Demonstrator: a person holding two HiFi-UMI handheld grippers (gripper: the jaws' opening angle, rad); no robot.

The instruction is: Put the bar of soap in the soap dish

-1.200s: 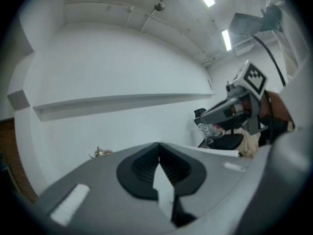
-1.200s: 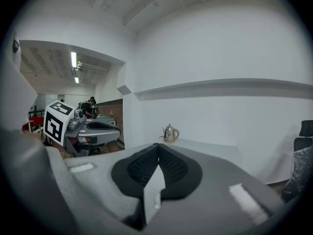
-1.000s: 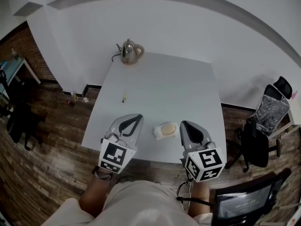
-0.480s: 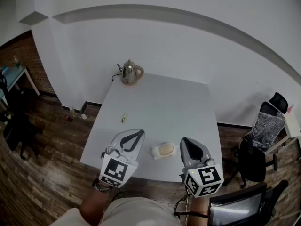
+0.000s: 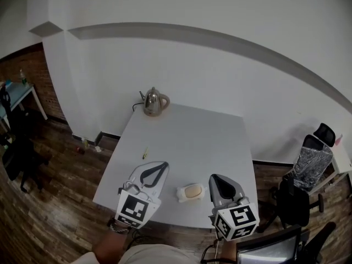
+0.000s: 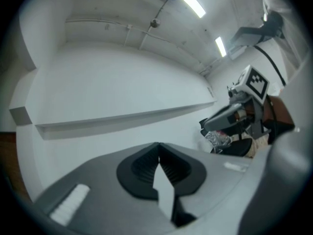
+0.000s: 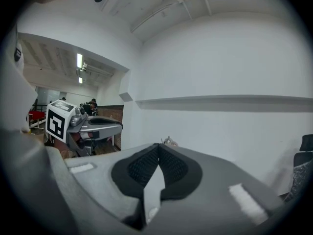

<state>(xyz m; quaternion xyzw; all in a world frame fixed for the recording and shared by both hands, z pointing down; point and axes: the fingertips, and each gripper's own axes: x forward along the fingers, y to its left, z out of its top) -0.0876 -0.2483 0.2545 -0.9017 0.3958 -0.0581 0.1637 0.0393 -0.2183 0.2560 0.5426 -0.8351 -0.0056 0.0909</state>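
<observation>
Sitting just right of left hand-held gripper (image 5: 163, 165): soap (image 5: 193, 191).

White wall (image 5: 231, 65), wooden floor (image 5: 49, 202)

dim, fisheye-warped views (ceiling tubes glare overhead)

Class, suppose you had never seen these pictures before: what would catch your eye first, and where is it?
The left hand-held gripper and the right hand-held gripper, both shut and empty, flank the soap, which lies in its dish near the front edge of the white table. A metal kettle stands alone at the table's far edge.
</observation>
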